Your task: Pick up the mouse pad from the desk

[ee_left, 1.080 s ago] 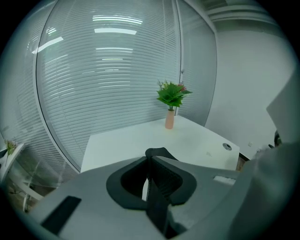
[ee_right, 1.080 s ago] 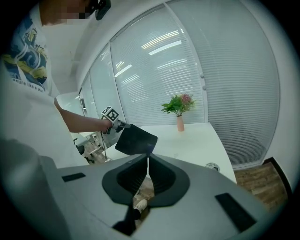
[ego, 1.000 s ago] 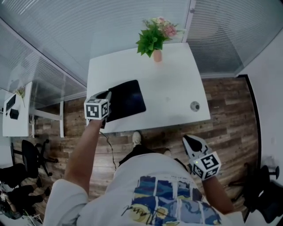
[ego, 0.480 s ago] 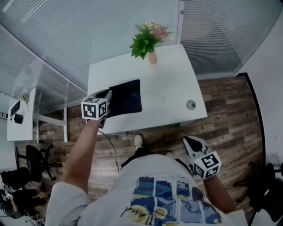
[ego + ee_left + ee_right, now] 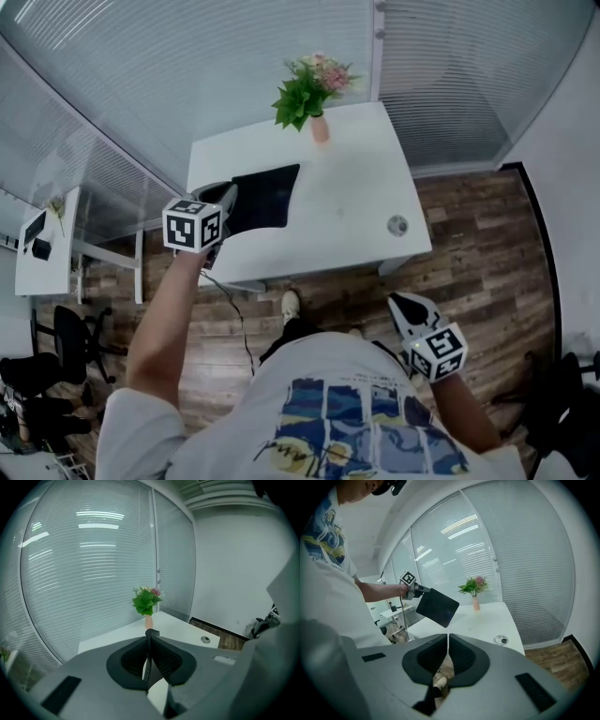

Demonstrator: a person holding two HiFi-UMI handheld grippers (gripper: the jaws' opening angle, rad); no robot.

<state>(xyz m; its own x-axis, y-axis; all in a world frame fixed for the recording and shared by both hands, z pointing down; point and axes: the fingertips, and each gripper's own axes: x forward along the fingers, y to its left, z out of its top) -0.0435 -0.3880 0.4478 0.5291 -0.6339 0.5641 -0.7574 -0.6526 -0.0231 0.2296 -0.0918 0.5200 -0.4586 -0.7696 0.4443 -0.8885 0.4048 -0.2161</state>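
Desk (image 5: 347,206) is white, with a plant (image 5: 305,89) at its far edge. The pad (image 5: 437,606) is off it, in the air over the left side, tilted, one corner lowest. The left gripper (image 5: 229,197) clamps only its near edge. The right gripper (image 5: 403,301) is closed on nothing, low beside the person. I think the grip is small: the pad could sag, slide out of the jaws and fall back on the desk if the hand swings quickly.

Head view looks steeply down on the worktop (image 5: 347,206); both gripper views face it obliquely, sharing the plant (image 5: 305,86).
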